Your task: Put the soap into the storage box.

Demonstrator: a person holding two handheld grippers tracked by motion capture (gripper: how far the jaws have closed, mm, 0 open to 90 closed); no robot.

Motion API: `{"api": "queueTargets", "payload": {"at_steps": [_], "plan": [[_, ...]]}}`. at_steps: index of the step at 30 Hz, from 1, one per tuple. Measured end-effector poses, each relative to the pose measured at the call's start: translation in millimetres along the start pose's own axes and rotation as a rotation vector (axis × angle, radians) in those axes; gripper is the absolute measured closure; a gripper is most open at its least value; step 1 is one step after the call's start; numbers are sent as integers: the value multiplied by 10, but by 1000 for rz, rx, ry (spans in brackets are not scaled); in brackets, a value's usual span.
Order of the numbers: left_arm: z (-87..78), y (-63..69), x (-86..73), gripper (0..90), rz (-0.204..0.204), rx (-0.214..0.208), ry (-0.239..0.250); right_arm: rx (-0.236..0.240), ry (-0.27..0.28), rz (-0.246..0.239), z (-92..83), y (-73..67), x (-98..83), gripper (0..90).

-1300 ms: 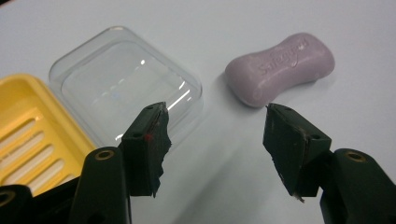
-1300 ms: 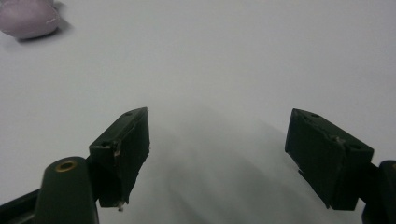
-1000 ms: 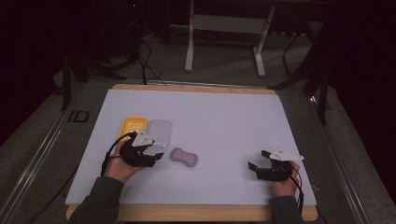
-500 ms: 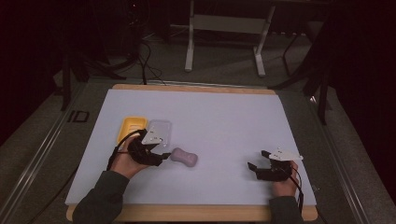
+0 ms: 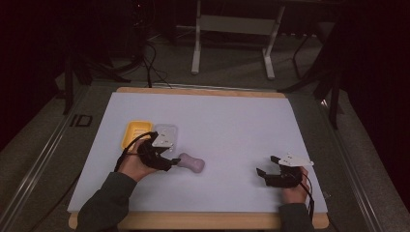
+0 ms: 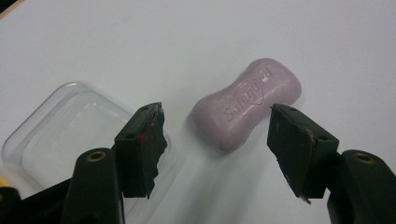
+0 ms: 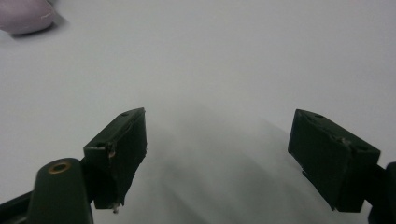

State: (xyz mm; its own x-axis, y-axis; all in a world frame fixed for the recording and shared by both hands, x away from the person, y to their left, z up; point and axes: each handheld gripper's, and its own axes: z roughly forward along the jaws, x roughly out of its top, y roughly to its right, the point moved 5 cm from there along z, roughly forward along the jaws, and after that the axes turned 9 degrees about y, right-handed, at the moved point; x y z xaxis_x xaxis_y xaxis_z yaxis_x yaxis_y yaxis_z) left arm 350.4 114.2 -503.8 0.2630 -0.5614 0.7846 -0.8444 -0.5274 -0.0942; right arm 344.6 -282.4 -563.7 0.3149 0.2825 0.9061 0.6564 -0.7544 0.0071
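Step in hand: left tool [image 6: 215,140] lining up on the pink soap bar [image 6: 247,102]; its jaws, just opening, stand apart and hold nothing. Right tool [image 7: 217,154] rests wide open and empty on the table [image 5: 232,121]. Next, I judge: advance so the jaws straddle the bar's waist, then close.

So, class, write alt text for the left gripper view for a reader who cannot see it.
A pale purple soap bar stamped "Safeguard" lies on a white table, just beyond the left gripper, whose two black fingers stand apart with nothing pressed between them. A clear plastic tray sits behind the left finger.
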Motion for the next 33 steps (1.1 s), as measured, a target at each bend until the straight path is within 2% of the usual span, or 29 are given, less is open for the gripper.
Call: {"api": "queueTargets", "payload": {"at_steps": [5, 17, 18, 27, 33], "plan": [[39, -6, 40, 362, 10, -27, -6, 0, 0, -1, 0, -1, 0, 191], [115, -11, 93, 334, 26, -62, -16, 0, -2, 0, 1, -2, 0, 191], [145, -13, 95, 327, 28, -77, -22, 0, -3, 1, 2, -4, -1, 191], [229, -30, 106, 278, 29, -94, -42, -1, -5, 0, 3, -4, -2, 190], [283, -3, 110, 244, 33, -134, -55, -1, -6, -1, 4, -4, -2, 190]]}}
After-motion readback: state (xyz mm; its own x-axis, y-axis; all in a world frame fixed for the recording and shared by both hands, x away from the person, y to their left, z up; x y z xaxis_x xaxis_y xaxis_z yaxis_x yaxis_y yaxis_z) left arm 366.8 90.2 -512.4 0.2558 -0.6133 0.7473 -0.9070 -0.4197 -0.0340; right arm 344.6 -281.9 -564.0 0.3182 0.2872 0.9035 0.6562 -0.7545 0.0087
